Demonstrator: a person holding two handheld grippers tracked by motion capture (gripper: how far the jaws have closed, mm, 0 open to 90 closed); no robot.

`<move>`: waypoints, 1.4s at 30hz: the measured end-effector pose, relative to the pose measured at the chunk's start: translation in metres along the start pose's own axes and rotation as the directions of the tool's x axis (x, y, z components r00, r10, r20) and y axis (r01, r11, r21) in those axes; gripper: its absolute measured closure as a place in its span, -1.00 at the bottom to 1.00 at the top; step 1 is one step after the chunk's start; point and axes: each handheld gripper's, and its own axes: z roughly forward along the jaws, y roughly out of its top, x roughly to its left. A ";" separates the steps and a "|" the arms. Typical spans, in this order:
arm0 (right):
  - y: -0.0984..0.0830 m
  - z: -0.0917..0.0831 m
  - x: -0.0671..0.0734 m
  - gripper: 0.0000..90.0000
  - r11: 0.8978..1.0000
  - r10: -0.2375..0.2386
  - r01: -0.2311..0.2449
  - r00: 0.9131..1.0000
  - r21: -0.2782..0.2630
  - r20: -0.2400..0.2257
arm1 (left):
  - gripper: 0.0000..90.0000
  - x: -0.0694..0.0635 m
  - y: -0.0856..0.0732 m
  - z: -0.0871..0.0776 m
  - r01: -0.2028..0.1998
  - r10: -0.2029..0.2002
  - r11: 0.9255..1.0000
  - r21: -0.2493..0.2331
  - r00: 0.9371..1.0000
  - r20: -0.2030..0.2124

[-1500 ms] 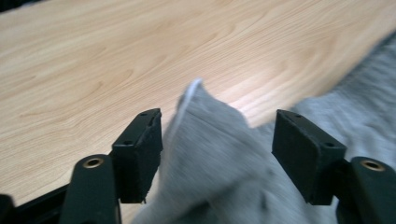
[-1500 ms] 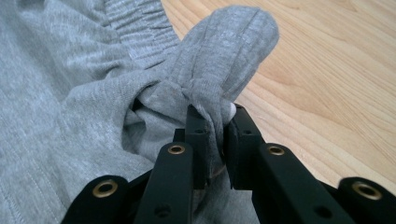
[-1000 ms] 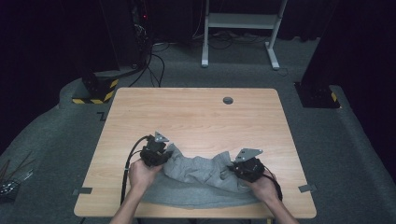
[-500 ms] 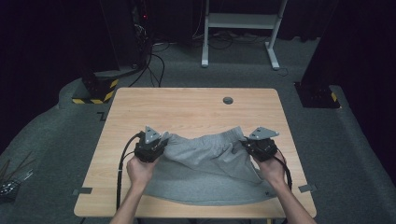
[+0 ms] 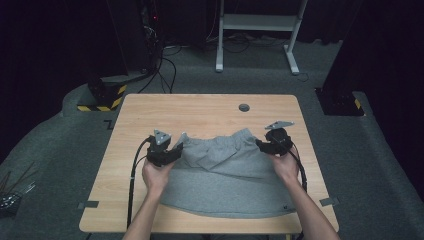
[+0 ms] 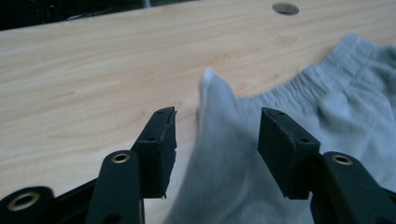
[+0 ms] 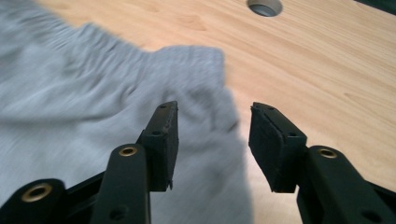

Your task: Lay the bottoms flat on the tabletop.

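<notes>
The table [image 5: 210,112] is pale wood with a visible grain and a smooth, faintly satin top; a round grey plastic-looking grommet [image 5: 244,107] sits in it. The grey garment [image 5: 225,175] is soft matt knit cloth, fleecy, with a ribbed, gathered band [image 6: 327,70] along its far edge. The left gripper [image 6: 217,140] and right gripper [image 7: 212,140] each have 2 black matt jaws, plastic in look, with rough-edged rubbery pads [image 6: 163,144] and brass-coloured metal eyelets. The floor [image 5: 60,150] looks like dull grey carpet.
</notes>
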 end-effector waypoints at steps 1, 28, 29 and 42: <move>-0.005 -0.005 0.004 0.16 1.000 -0.008 0.008 1.000 -0.012 -0.007 | 0.00 0.000 -0.004 -0.003 0.003 -0.003 1.000 0.008 1.000 0.006; -0.033 0.023 0.059 1.00 0.981 -0.187 0.194 0.971 0.029 -0.148 | 0.97 -0.017 -0.069 -0.001 -0.156 0.136 0.967 0.199 0.985 0.111; -0.030 0.019 0.053 1.00 0.983 -0.176 0.180 0.976 0.018 -0.130 | 0.97 -0.015 -0.071 -0.006 -0.157 0.137 0.968 0.198 0.984 0.113; -0.031 0.019 0.095 0.24 0.971 -0.239 0.236 0.933 -0.044 -0.270 | 0.18 -0.042 -0.066 -0.013 -0.197 0.171 0.968 0.157 0.972 0.162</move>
